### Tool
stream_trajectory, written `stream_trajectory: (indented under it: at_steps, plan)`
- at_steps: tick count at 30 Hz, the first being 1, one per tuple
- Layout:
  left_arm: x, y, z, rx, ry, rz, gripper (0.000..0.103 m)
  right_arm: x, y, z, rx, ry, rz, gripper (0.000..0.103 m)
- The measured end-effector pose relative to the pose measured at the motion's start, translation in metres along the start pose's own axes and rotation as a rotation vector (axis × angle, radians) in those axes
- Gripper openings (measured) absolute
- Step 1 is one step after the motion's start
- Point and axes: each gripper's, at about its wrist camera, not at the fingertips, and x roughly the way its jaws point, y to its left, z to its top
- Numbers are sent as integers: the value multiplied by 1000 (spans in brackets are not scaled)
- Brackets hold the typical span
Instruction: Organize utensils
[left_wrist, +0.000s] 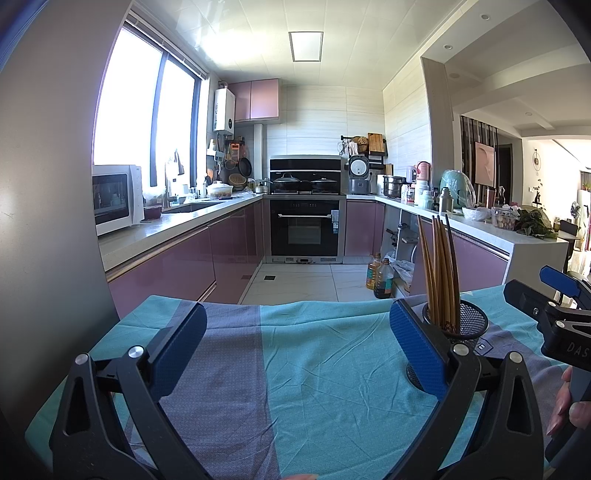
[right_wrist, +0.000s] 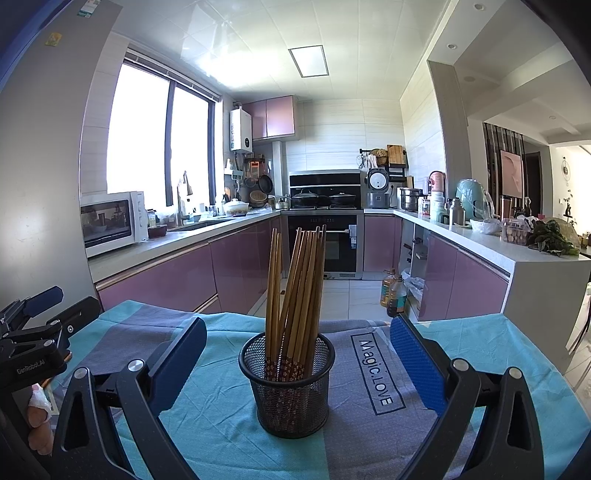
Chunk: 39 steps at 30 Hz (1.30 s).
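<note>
Chopsticks (right_wrist: 295, 288) stand bundled in the mesh holder (right_wrist: 288, 384) on the cloth-covered counter (right_wrist: 207, 417), between the right tool's (right_wrist: 297, 363) spread fingers. Left tool (left_wrist: 295, 350) is spread too, empty, beside the holder. No loose utensils seem visible; withdraw straight back, avoiding the leaning sticks.

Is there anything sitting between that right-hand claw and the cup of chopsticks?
Nothing visible. The right gripper is open, and the mesh cup holding the chopsticks stands directly ahead between its fingers, with only bare tablecloth in front. The left gripper stays off to the side.
</note>
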Motion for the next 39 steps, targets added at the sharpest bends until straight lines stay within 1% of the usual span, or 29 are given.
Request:
stream_trajectory:
  at_steps: [27, 32, 36, 38, 39]
  plan:
    - [0, 1, 0, -2, -1, 3, 97, 0, -2, 1, 8, 2, -2, 96]
    - [2, 1, -4, 20, -3, 8, 97, 1, -4, 1, 7, 3, -1, 96]
    - [7, 1, -6, 21, 26, 1, 97, 4, -9, 0, -2, 20, -10, 96]
    - [13, 5, -7, 13, 57, 0, 97, 8, -19, -2, -4, 49, -33, 96]
    - [18, 9, -8, 11, 77, -1, 97, 14, -27, -5, -7, 81, -51, 96]
